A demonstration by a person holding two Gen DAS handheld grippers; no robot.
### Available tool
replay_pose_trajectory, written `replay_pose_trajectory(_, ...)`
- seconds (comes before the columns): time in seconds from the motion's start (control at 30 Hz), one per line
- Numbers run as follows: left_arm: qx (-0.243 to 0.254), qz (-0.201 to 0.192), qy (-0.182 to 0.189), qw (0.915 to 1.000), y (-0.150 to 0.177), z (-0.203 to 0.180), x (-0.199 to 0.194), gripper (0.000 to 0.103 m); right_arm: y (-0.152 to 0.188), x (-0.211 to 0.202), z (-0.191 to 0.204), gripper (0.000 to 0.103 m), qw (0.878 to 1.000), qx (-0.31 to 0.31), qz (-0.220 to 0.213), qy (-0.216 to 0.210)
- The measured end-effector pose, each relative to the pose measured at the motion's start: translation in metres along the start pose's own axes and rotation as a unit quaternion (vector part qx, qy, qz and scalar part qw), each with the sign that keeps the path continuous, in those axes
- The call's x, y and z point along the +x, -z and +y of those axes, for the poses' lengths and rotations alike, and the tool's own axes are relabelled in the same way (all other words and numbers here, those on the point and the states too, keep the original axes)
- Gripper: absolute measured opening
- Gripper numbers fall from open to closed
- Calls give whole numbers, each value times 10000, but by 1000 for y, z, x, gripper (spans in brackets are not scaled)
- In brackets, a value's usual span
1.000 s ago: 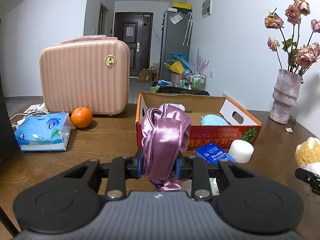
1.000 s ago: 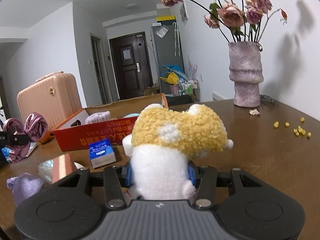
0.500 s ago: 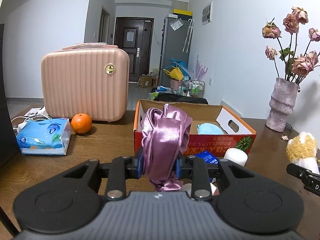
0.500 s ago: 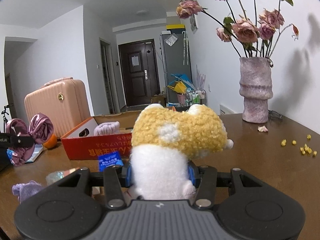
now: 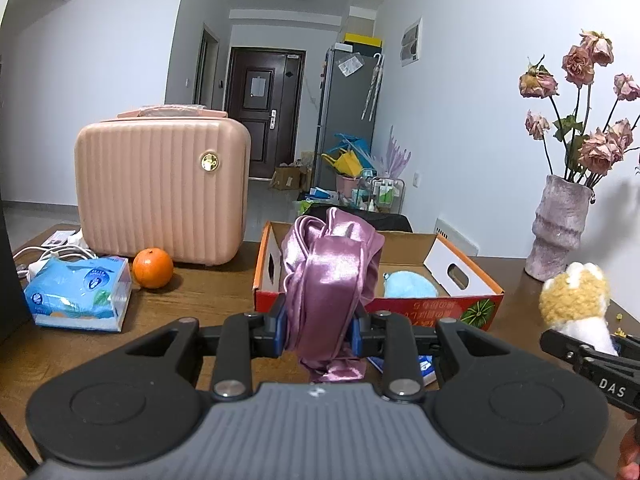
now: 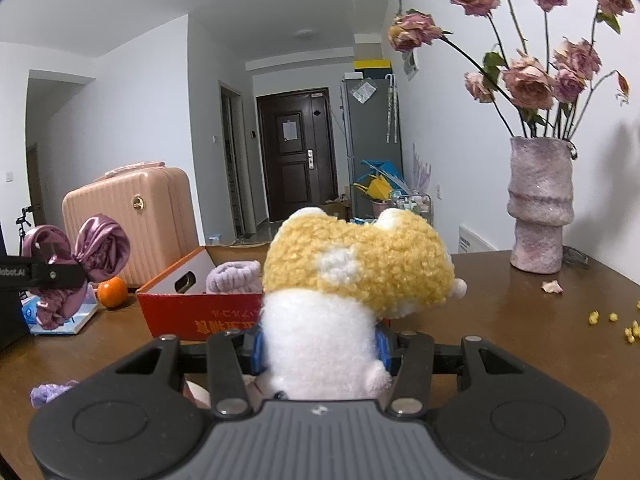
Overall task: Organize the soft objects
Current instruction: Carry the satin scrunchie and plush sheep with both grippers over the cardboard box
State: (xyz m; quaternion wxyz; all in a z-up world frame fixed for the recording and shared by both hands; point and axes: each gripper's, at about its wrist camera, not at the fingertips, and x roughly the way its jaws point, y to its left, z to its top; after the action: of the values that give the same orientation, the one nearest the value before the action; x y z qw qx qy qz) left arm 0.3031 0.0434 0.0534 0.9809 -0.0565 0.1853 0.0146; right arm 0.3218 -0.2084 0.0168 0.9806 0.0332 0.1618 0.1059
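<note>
Gripping satin cloth (image 5: 328,280) left, plush toy (image 6: 352,280) right.

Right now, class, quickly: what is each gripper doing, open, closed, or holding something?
Left gripper: closed on the purple satin scrunchie.
Right gripper: closed on the yellow and white plush toy.

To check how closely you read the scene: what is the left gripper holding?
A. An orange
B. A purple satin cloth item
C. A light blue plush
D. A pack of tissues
B: the left gripper is shut on the purple satin cloth item, while the orange and tissue pack sit on the table.
</note>
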Motion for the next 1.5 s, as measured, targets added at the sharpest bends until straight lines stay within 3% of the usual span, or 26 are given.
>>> replay_pose_trajectory(1.5, 42, -26, 170, 9998, -44, -26, 96, 29, -45, 109, 14, 48, 9989, -207, -231, -354)
